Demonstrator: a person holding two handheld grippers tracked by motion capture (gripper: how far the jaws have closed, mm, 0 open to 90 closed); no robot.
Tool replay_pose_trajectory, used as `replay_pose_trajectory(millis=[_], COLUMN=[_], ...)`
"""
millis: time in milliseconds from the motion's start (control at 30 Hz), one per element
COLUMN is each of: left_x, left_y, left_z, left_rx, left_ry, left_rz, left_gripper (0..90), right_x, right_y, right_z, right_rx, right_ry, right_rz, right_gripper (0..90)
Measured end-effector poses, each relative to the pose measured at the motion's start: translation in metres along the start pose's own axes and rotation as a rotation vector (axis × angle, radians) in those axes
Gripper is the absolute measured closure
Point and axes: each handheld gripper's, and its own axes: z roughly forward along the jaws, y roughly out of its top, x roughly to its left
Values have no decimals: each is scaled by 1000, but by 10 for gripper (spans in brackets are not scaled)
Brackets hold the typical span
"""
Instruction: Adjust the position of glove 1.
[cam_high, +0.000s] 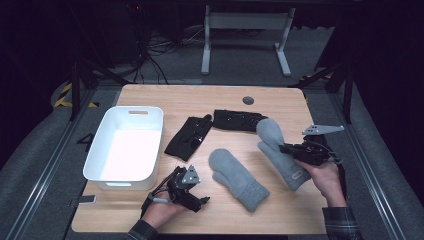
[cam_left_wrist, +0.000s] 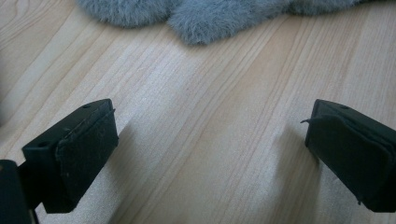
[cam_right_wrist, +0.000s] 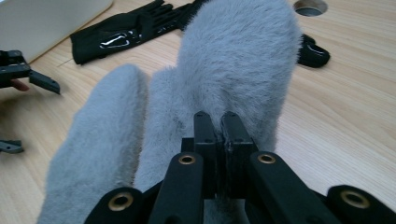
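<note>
At the table's (cam_high: 150, 220) right side, a grey mitten (cam_high: 278, 152) is held clear of the wood, pinched in the closed jaws of the right gripper (cam_high: 289, 149). The left gripper (cam_high: 204, 200) rests near the second mitten (cam_high: 237, 178), jaws open and empty. Next, a carry leftward to the white bin (cam_high: 101, 150) seems called for.

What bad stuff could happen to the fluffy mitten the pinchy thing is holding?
The right tool pinches just a little fluff of the held mitten, so it might slip out and drop. Hanging low, it could also brush the other mitten or the black gloves and drag them. The bin sits across the table, so that is a long carry.
</note>
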Motion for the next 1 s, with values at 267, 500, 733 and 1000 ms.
replay_pose_trajectory(millis=[267, 500, 733, 1000], left_x=[0, 0, 0, 0], left_y=[0, 0, 0, 0], left_z=[0, 0, 0, 0], left_rx=[-2, -1, -1, -1], left_ry=[0, 0, 0, 1], left_rz=[0, 1, 2, 2], left_gripper=[27, 26, 26, 26], right_x=[25, 54, 74, 87], right_y=[9, 18, 25, 25], right_z=[11, 27, 37, 52], right_rx=[17, 43, 59, 97], right_ry=[31, 82, 110, 128], right_rz=[-42, -88, -117, -114], right_gripper=[877, 878, 878, 878])
